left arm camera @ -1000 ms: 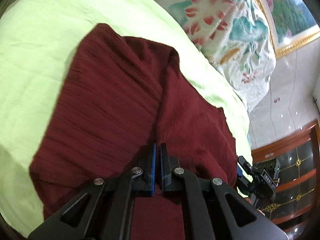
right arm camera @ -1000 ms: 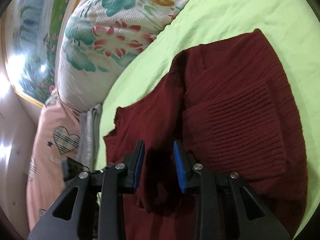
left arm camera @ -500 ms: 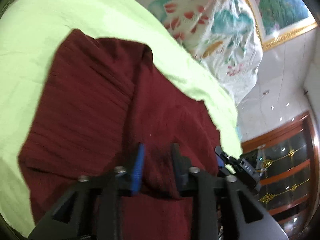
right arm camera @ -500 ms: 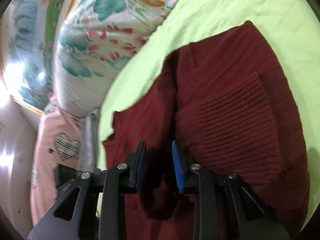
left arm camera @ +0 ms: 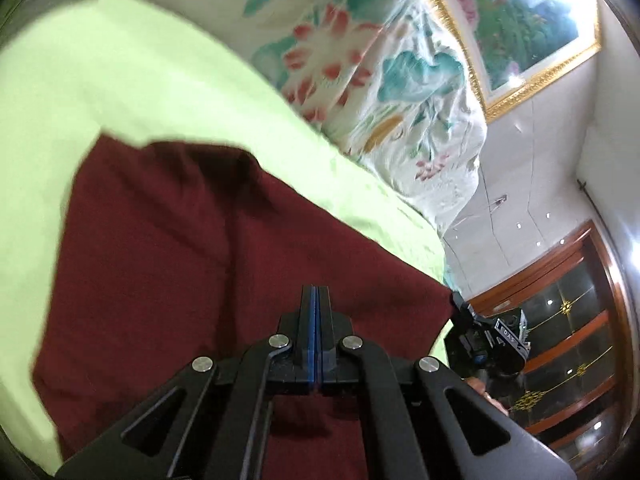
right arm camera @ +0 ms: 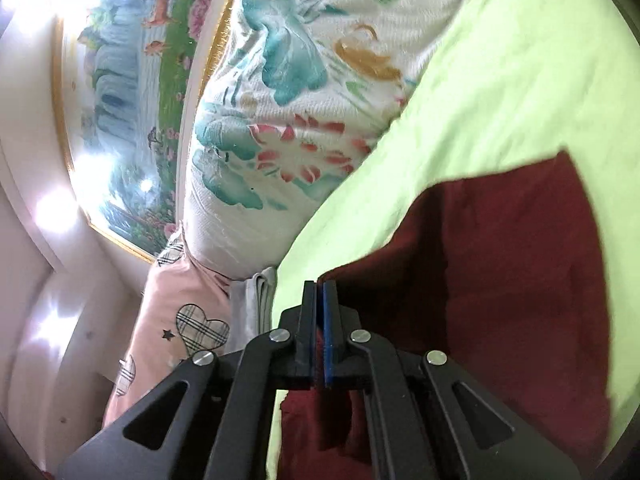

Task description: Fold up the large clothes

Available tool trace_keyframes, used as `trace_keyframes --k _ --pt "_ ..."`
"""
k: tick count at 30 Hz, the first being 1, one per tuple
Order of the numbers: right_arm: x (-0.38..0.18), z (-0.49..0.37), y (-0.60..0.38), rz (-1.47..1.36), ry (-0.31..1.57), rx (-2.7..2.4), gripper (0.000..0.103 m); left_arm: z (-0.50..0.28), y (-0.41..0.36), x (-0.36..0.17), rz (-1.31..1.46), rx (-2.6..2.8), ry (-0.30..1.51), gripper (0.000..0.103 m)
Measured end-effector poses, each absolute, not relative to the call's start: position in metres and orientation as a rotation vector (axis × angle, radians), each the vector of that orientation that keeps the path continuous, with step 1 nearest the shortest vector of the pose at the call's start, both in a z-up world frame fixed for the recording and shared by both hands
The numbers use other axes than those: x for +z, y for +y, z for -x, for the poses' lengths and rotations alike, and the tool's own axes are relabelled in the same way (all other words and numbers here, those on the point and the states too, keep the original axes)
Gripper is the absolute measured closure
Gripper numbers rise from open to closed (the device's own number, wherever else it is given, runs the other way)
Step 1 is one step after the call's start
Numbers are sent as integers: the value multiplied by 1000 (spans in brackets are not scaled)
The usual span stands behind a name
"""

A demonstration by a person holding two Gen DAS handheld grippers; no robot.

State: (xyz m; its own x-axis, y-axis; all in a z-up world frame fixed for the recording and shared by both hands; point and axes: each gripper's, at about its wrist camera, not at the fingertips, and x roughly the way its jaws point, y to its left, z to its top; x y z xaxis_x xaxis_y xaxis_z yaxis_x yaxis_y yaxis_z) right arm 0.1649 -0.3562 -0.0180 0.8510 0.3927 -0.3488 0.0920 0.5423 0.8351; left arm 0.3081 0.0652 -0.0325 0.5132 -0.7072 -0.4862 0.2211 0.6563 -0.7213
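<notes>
The green sheet [left arm camera: 120, 92] carried the dark red sweater [left arm camera: 168, 248], already doubled over itself but not yet a neat packet, I judged; my left tongs [left arm camera: 315, 296] were clenched on its near edge; my right tongs [right arm camera: 319, 292] pinched its corner; another fold remained.

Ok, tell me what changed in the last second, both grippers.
Both grippers shut on the maroon sweater: the left gripper, open half a second ago, and the right gripper, open until now, at the garment's edge. The sweater's near side looks lifted and pulled taut. The green sheet and floral quilt stayed put.
</notes>
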Motion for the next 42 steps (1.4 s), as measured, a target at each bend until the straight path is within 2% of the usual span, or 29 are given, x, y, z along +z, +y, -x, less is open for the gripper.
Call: trace_keyframes --k 2,5,9,14,18,20,23,28,30,31,33,35,37,42 --pt "-28 -166 -363 -1018 563 196 101 -312 67 -41 653 -594 885 103" --pt "-50 -167 -360 -976 688 98 100 -304 64 -54 673 -614 923 103" --pt "-66 -159 -354 -917 798 0 97 -283 45 -55 588 -642 952 103" --pt "-26 -141 -324 -724 713 -44 97 -262 1 -46 455 -762 970 103" --pt "-24 -146 -292 -656 774 80 97 -266 -21 -66 317 -649 1067 103" --pt "-27 -143 -290 -639 792 65 97 -268 -13 -82 289 -561 1122 103" --pt "-45 -146 -288 -672 863 109 97 -262 15 -92 404 -562 1140 102" --pt "-84 -155 -277 -674 1032 82 97 -251 30 -82 395 -510 1114 103" --pt "-74 -145 -277 -692 992 83 97 -243 35 -71 366 -484 1092 102" --pt "-66 -139 -276 -679 971 90 96 -237 36 -65 353 -469 1079 101" --pt "-52 -125 -276 -661 942 97 93 -221 47 -55 362 -455 1052 88" --pt "-40 -103 -283 -672 911 82 86 -206 59 -48 380 -431 1030 75" --pt "-33 -82 -289 -677 895 63 70 -184 74 -45 369 -378 1009 69" --pt "-24 -19 -306 -685 865 -29 68 -139 114 -47 351 -279 1009 54"
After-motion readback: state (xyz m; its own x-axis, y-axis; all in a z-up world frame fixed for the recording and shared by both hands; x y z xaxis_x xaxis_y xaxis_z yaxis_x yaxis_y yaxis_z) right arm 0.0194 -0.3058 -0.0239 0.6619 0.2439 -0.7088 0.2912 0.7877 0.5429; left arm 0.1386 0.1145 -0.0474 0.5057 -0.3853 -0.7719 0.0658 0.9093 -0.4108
